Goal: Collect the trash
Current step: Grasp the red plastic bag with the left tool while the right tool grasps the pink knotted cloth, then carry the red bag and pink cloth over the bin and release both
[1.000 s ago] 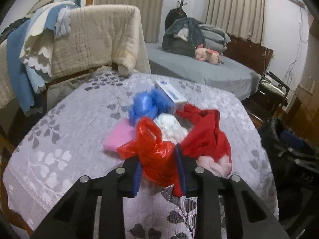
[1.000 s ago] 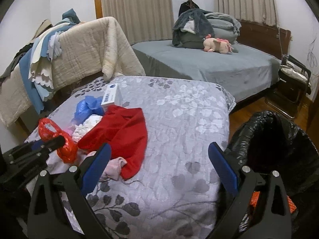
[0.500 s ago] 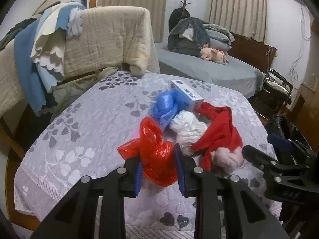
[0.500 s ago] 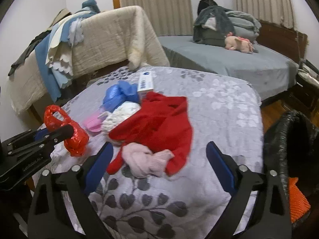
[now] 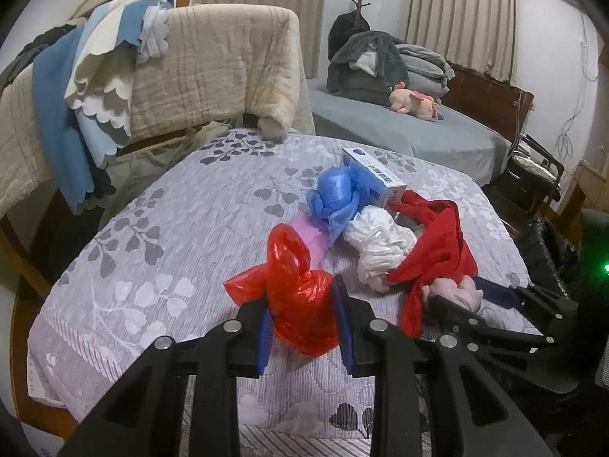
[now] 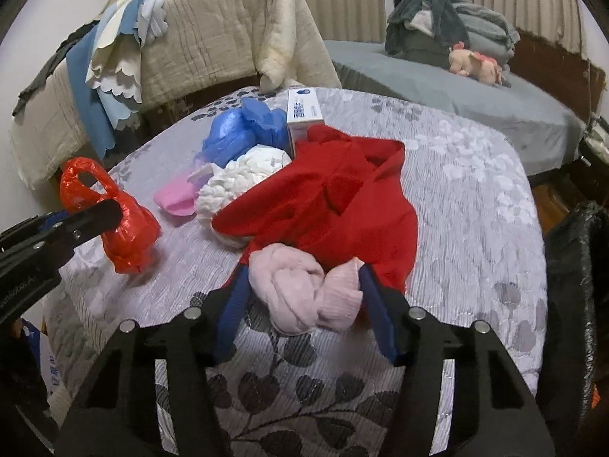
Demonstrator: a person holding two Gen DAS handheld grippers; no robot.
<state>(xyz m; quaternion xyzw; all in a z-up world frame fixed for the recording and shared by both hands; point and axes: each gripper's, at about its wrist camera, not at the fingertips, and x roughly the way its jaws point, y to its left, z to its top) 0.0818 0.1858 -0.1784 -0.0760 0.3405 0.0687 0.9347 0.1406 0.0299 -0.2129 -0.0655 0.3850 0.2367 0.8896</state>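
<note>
My left gripper is shut on a crumpled red plastic bag, held just above the quilt; it also shows in the right wrist view. My right gripper is open, its jaws on either side of a pink knotted cloth that lies against a red garment. Behind lie a white bag, a blue bag, a pink sheet and a white box.
All lies on a grey floral quilt. A black trash bag stands at the right edge, also in the left wrist view. Blankets hang over a chair behind. A grey bed is farther back.
The right gripper has moved forward and narrowed around the pink cloth. The left gripper has pulled back from the pile with the red bag.
</note>
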